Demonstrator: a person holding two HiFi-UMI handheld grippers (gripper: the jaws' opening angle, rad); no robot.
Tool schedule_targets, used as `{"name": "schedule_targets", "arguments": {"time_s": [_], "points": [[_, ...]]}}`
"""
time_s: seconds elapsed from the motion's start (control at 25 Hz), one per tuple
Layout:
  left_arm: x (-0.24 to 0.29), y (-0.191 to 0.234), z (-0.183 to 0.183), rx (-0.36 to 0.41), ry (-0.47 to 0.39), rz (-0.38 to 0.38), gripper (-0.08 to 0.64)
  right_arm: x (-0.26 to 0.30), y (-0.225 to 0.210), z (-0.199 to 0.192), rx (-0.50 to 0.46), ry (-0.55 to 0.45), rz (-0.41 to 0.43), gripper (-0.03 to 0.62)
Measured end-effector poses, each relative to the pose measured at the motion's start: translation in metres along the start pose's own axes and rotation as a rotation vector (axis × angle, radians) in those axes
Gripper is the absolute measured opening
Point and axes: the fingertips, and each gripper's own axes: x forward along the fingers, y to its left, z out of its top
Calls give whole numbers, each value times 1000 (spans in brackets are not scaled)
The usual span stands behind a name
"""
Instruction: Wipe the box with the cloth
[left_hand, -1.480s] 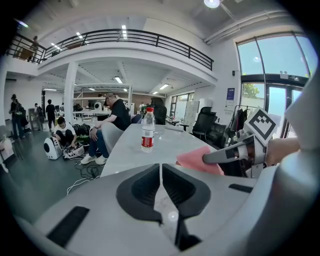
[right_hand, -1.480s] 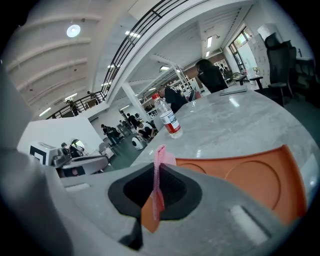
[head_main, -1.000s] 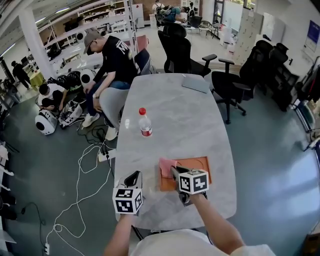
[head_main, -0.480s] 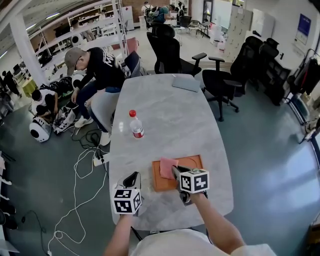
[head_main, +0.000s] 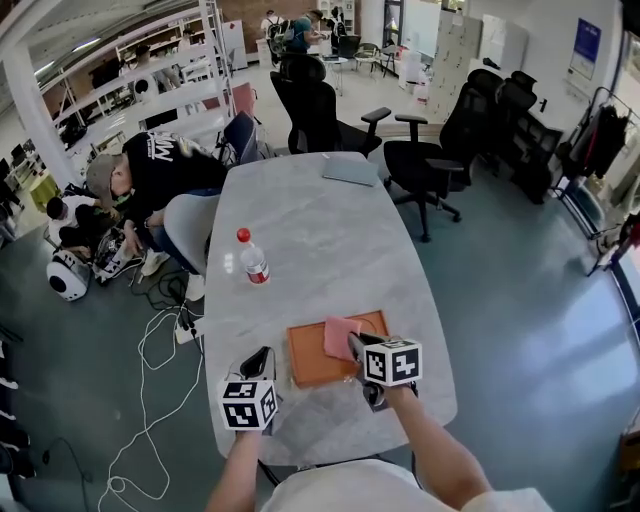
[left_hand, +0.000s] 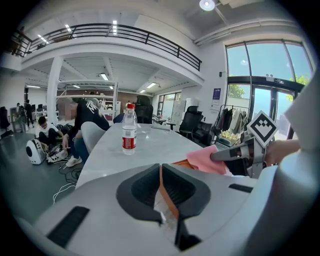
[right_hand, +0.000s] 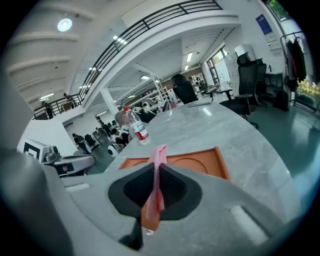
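Note:
A flat orange box (head_main: 312, 360) lies on the grey table near its front edge. A pink cloth (head_main: 340, 336) rests on the box's right part, with my right gripper (head_main: 354, 346) shut on it. In the right gripper view the cloth (right_hand: 159, 159) hangs pinched between the jaws, above the box (right_hand: 200, 161). My left gripper (head_main: 263, 361) is shut and sits on the table just left of the box, apart from it. The left gripper view shows the cloth (left_hand: 207, 160) and the right gripper (left_hand: 235, 152) to the right.
A water bottle with a red cap (head_main: 251, 258) stands upright on the table (head_main: 420, 300) beyond the box. A grey laptop (head_main: 350, 170) lies at the far end. A person (head_main: 150, 170) bends down left of the table, beside a grey chair (head_main: 188, 225). Black office chairs (head_main: 440, 150) stand at the right.
My right gripper has carried the cloth from the box's left part to its right part. The left gripper has stayed put. The person at the left has bent lower.

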Motion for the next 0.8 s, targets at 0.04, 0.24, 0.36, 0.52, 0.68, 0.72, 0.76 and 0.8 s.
{"name": "schedule_targets", "arguments": {"time_s": [0.04,0.24,0.36,0.52,0.68,0.72,0.76,0.8], "points": [[1,-1,0,1,1,-2,23,-2,-4,1,4,-2,-7,14],[5,-8,-1,10,10,-18,23,-15,-24,4,31,-18,-41,14],[7,-12,-2,13,11,-27,24,-23,-38,5,38,-23,-71,14],[10,-17,-3,20,15,-38,25,-32,-52,6,66,-39,-94,14],[12,-19,-4,29,18,-48,23,-39,-62,8,81,-49,-126,14],[12,-19,-4,30,19,-50,24,-42,-66,8,86,-50,-140,14],[12,-20,-4,31,20,-51,23,-44,-70,9,93,-53,-151,14],[12,-20,-4,32,22,-53,23,-47,-73,9,102,-58,-160,14]]}}
